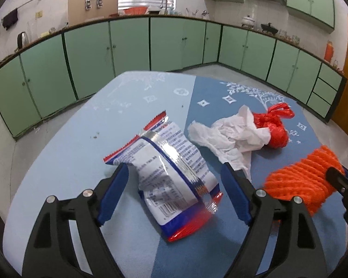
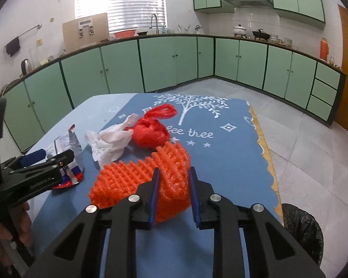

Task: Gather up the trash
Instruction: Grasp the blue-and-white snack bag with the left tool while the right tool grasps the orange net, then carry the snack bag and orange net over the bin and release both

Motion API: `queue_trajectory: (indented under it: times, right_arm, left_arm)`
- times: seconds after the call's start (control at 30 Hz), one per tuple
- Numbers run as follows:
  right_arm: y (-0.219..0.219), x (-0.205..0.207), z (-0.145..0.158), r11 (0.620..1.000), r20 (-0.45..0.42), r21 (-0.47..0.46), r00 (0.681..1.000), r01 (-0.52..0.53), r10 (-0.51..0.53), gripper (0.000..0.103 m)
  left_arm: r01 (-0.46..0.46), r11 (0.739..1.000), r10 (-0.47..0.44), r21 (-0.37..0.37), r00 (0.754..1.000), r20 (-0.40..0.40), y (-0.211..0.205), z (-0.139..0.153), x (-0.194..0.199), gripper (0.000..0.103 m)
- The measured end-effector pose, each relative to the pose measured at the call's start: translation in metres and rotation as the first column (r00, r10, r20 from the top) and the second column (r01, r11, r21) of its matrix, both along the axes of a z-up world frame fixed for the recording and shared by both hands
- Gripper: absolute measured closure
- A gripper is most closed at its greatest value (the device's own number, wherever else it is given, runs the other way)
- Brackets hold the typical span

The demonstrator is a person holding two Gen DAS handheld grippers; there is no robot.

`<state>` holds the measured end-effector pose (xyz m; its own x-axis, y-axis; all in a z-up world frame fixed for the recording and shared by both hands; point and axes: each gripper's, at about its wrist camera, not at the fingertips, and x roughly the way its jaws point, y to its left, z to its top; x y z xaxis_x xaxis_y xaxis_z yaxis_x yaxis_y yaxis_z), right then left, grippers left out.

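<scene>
Lying on table point(image 1: 58, 162): one wrapper point(image 1: 171, 173), one tissue point(image 1: 229, 136), one red bag point(image 1: 272, 127), one orange net point(image 2: 146, 180).

crumpled snack wrapper point(image 1: 171, 180), white tissue point(image 1: 229, 136), red bag point(image 1: 272, 127), orange foam net point(image 2: 143, 180)

A blue tablecloth point(image 2: 220, 162) covers the table, its far right part printed with a white tree point(image 2: 190, 106) and the words "tree". Beyond the far edge run green cabinets point(image 1: 130, 44) under a counter. On the counter stand a kettle point(image 1: 21, 39) at the left, a board point(image 1: 92, 4) leaning on the wall, a red basin point(image 1: 136, 11) and a faucet point(image 1: 163, 2) below the window blinds point(image 2: 120, 2), then a white pot point(image 2: 240, 30), a black wok point(image 2: 261, 34) and an orange thermos point(image 2: 324, 48) toward the right. A dark towel point(image 1: 10, 19) hangs on a wall rail. A range hood point(image 2: 246, 0) sits between upper cabinets. A black-lined bin point(image 2: 301, 229) stands on the tiled floor by the table's near right corner.
</scene>
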<state>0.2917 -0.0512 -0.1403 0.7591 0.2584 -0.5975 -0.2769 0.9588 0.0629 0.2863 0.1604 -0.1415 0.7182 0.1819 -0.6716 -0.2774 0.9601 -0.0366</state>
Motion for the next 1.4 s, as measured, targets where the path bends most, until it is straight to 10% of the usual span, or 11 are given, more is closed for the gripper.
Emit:
queue_trajectory:
  times: [0.63, 1.4]
  right_arm:
    - [-0.01, 0.0, -0.009, 1.0, 0.003, 0.025, 1.0, 0.019, -0.019, 0.079]
    - [-0.052, -0.052, 0.035, 0.996, 0.104, 0.052, 0.991, 0.077, -0.082, 0.079]
  left_arm:
    - [-0.054, 0.997, 0.054, -0.061, 0.999, -0.005, 0.011, -0.004, -0.008, 0.075]
    - [0.068, 0.998, -0.066, -0.006, 0.986, 0.153, -0.039, 0.059, -0.067, 0.082]
